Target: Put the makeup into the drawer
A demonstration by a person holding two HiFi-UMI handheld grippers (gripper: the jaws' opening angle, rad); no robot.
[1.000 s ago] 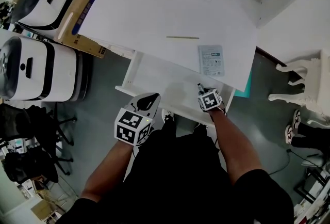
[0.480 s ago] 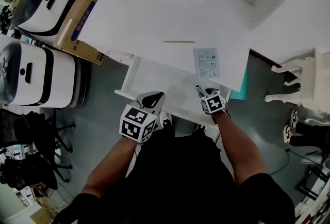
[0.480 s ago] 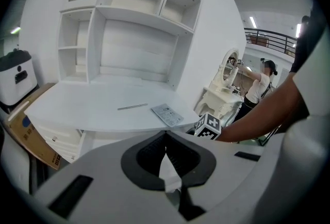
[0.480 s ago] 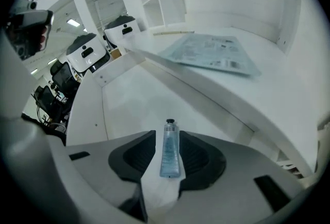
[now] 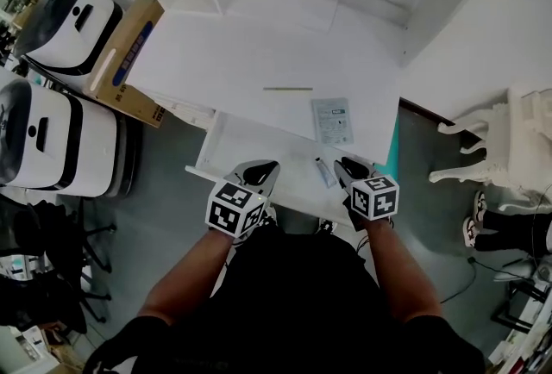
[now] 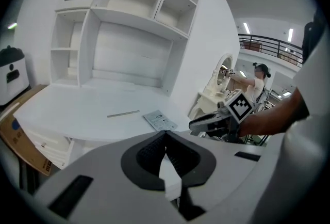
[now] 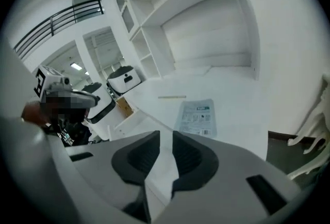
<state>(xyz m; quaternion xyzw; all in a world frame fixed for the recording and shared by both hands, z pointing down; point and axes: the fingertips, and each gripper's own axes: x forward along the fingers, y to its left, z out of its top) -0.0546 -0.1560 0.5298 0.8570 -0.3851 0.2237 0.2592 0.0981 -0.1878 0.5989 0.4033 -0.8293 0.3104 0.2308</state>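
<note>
Lower centre, the tube [image 5: 325, 171] lies in the open drawer [image 5: 246, 140]. The right gripper [image 5: 349, 165] beside it is empty, its half-open jaws having just been closing, apparently finished. The left gripper [image 5: 263, 168], pinched together on nothing, likely waits to push.

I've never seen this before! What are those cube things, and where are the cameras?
A person carries two pinching tools; the cubes are part of them. One camera looks down from the head; one rides on each tool. The left gripper is shut, empty. The right gripper is open and empty; its jaws have just been closing. On the white desk lie a thin stick and a flat packet. A small grey tube lies in the open drawer.
</note>
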